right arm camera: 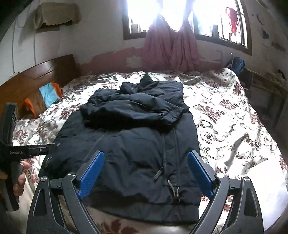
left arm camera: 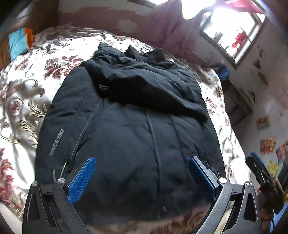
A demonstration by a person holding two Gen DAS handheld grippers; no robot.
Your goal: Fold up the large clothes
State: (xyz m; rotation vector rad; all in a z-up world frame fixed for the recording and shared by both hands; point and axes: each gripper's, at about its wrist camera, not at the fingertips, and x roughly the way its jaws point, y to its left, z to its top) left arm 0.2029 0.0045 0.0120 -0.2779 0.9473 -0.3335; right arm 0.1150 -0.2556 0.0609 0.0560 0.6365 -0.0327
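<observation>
The left gripper (left arm camera: 142, 168) is seen with its two blue-padded fingers (left arm camera: 81, 180) spread wide, nothing caught between them; it is held above the near part of a dark navy padded jacket (left arm camera: 126, 126). The right gripper (right arm camera: 145, 165) is likewise spread wide and empty, poised over the jacket's (right arm camera: 129, 144) hem end, where a zip and a drawcord (right arm camera: 175, 190) are visible. Whether either set of pads touches the cloth cannot be told.

The jacket is laid flat lengthwise in the middle of the bed, hem nearest the grippers, collar toward the window. One sleeve (right arm camera: 129, 111) is folded across the chest. Pale lettering (left arm camera: 56, 143) is printed along the jacket's left side.

Open bedspread (right arm camera: 234, 126) is seen on both sides of the jacket, wider on the right. In the right wrist view, the left gripper's body (right arm camera: 10, 144) is seen at the left edge, gripped by a hand (right arm camera: 18, 178).

The bedspread is white with maroon and gold floral scrolls. A wooden headboard (right arm camera: 36, 75) stands at the left, with orange, blue and brown cloth (right arm camera: 46, 95) beside it. A bright window (right arm camera: 180, 16) with pink curtains (right arm camera: 171, 50) is set in the far wall.
</observation>
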